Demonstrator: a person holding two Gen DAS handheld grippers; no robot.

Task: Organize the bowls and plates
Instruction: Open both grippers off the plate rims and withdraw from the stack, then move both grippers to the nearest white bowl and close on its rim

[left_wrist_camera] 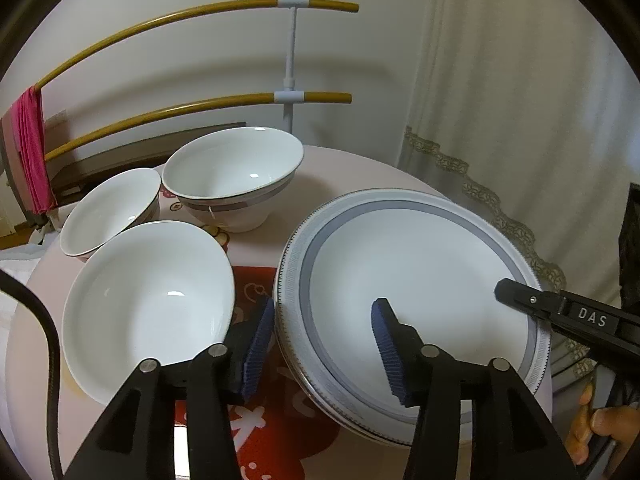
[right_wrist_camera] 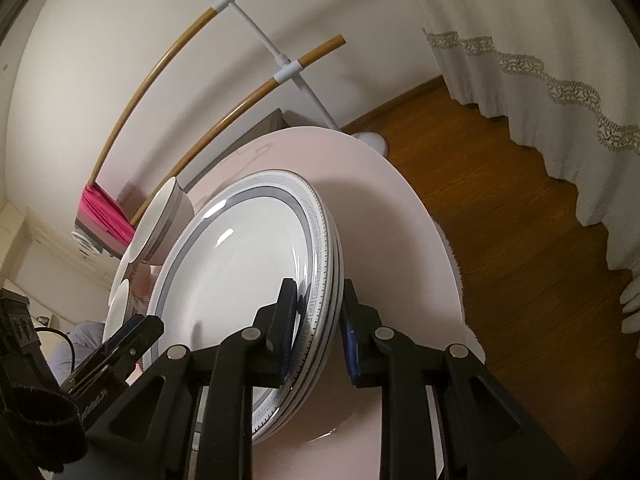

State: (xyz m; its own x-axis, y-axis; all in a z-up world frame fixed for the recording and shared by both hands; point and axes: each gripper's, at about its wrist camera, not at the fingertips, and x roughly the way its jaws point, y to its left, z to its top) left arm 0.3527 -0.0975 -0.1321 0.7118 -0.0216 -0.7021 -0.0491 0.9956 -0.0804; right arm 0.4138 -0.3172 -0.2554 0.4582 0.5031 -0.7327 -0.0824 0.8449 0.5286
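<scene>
Three white bowls grouped on the left half of the round pink surface (left_wrist_camera: 360, 168): nearest bowl (left_wrist_camera: 148, 304) just beside the left hand-held gripper (left_wrist_camera: 322, 308), smaller bowl (left_wrist_camera: 108, 208) behind it and overlapped by its rim in the left wrist view, far bowl (left_wrist_camera: 232, 168) with a grey band around the outside, close to the smaller one. Sat upright, all of them, open side up.

To the right of the bowls, a stack of plates (left_wrist_camera: 420, 264), white with a grey-blue ring and a patterned border, flat on the surface. Lay partly over a red printed mat (left_wrist_camera: 256, 280) between the nearest bowl and the stack.

Left hand-held gripper spread wide and holding nothing. Straddled the stack's left rim: one blue pad down in the gap between nearest bowl and plates, the other above the top plate's white centre.

Right hand-held gripper (right_wrist_camera: 319, 286) reached in at the opposite edge of the stack, held by the person's right hand (left_wrist_camera: 596, 428). Bracketed the rim, one finger over the top plate's face, the other outside the stacked edges. Could not tell whether the pads pressed the plates or merely stood close.

Behind the surface, a white rack with two curved wooden rails (left_wrist_camera: 294, 60), a pink cloth (left_wrist_camera: 32, 152) draped at its left end. Lace-trimmed curtain (left_wrist_camera: 520, 120) at right, hanging above a wooden floor (right_wrist_camera: 500, 200).
</scene>
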